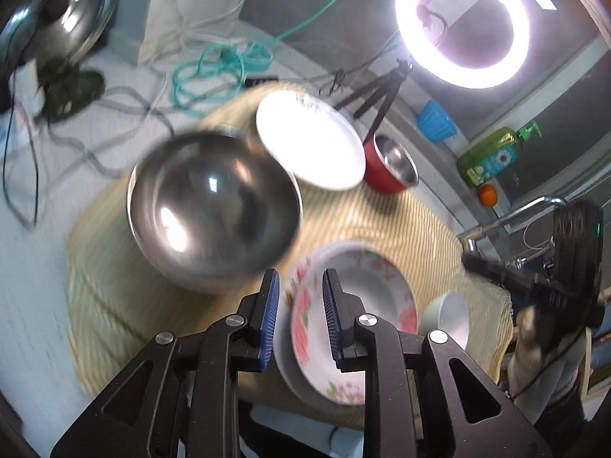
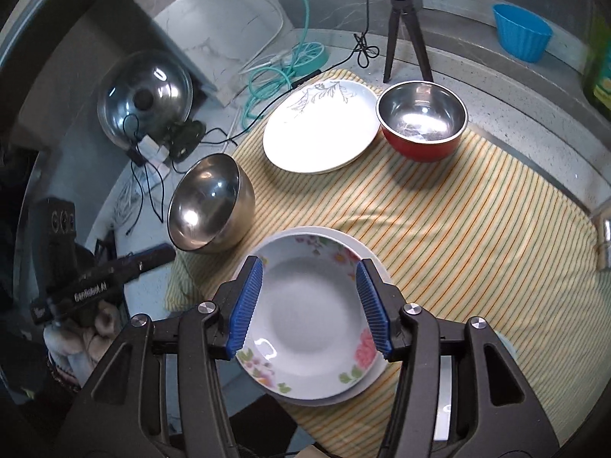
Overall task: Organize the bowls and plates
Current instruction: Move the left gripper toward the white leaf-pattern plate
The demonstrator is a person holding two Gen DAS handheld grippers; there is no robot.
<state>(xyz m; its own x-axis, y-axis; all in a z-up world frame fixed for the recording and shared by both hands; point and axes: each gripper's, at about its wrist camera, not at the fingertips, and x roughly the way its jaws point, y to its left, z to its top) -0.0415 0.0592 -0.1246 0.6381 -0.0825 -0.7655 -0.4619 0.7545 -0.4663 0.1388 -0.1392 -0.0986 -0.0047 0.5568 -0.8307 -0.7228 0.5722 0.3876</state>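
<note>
A floral plate [image 2: 313,316] lies on top of a plain white plate [image 2: 376,267] at the near side of the striped cloth [image 2: 477,229]. My right gripper [image 2: 309,263] hovers above it, jaws open wide and empty. In the left wrist view the left gripper [image 1: 301,278] stands a little open above the floral plate [image 1: 366,297], with nothing pressed between its pads. A steel bowl [image 2: 210,206] leans tilted at the cloth's left edge. Further back sit a white leaf-patterned plate [image 2: 320,126] and a red bowl [image 2: 422,122]. A small pale bowl [image 1: 446,316] rests beside the floral plate.
A ring light [image 1: 462,23] on a black tripod [image 2: 404,26] stands behind the cloth. A blue cup [image 2: 521,30], a green soap bottle [image 1: 492,152], an orange [image 1: 488,194] and a tap [image 1: 508,217] are at the right. Cables [image 2: 282,72] and a pot lid [image 2: 145,99] lie at the left.
</note>
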